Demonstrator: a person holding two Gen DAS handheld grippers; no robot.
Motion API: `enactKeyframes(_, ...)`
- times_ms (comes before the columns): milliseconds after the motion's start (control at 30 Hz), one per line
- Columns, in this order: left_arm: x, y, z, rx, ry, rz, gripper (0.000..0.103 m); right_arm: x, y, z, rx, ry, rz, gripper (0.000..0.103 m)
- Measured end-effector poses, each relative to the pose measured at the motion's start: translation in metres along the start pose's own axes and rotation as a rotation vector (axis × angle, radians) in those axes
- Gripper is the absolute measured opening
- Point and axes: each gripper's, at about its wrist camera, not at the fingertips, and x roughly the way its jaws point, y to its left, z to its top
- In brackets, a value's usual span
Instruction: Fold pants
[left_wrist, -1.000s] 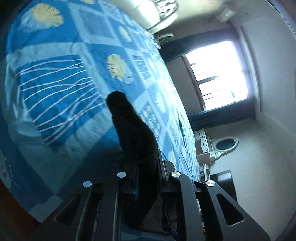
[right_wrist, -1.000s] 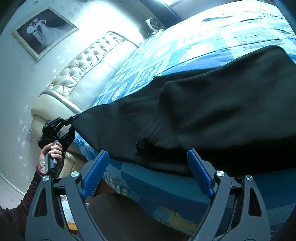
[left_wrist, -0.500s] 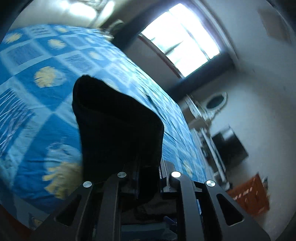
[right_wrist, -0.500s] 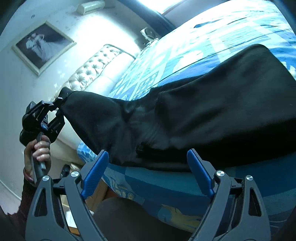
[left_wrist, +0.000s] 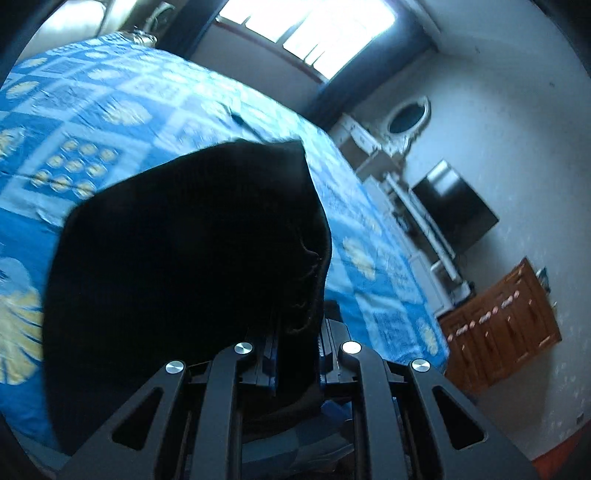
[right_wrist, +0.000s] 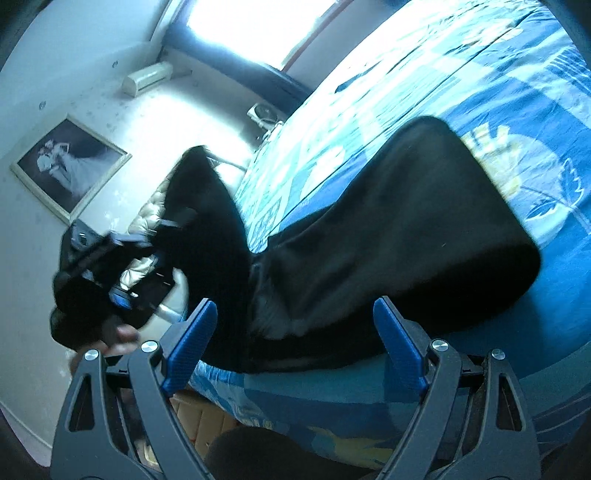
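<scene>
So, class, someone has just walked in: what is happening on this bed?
A person is folding black pants on a bed with a blue patterned bedspread. The left gripper is shut on one end of the pants, lifted above the bed. The right gripper is open and empty at the bed's near edge.

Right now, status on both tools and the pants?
Left tool shut on black fabric pants, one end lifted. Right tool open, empty, near the bed edge. Rest of pants on blue patterned bedspread. Nothing blocking.

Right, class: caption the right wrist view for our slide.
Open right gripper hovers by black pants on the bed.
</scene>
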Motion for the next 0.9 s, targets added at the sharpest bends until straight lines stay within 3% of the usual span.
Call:
enactKeyframes(300, 0.072, -0.012, -0.048, 0.055, 0.134, 0.086, 0.016, -0.008, -0.013, 0.003, 0.059, -0.049, 0.014, 0.087)
enactKeyframes(433, 0.08, -0.018, -0.061, 0.108, 0.143, 0.106, 0.022, -0.016, -0.012, 0.006, 0.06, -0.078, 0.004, 0.087)
enactKeyframes(500, 0.074, -0.023, -0.064, 0.129, 0.131, 0.077, 0.037, -0.023, -0.012, 0.01, 0.072, -0.104, 0.008, 0.087)
enactKeyframes(633, 0.055, -0.036, -0.068, 0.136, 0.136, 0.015, 0.04, -0.035, -0.012, 0.024, 0.108, -0.13, 0.045, 0.087)
enactKeyframes(733, 0.027, -0.04, -0.07, 0.119, 0.116, -0.033, 0.055, -0.04, -0.014, 0.035, 0.139, -0.134, 0.073, 0.087)
enactKeyframes(800, -0.007, -0.035, -0.065, 0.118, 0.042, -0.007, 0.073, -0.038, -0.013, 0.045, 0.151, -0.123, 0.076, 0.087)
enactKeyframes(900, -0.047, -0.009, -0.056, 0.089, -0.047, 0.057, 0.078, -0.019, -0.014, 0.063, 0.163, -0.05, 0.066, 0.087)
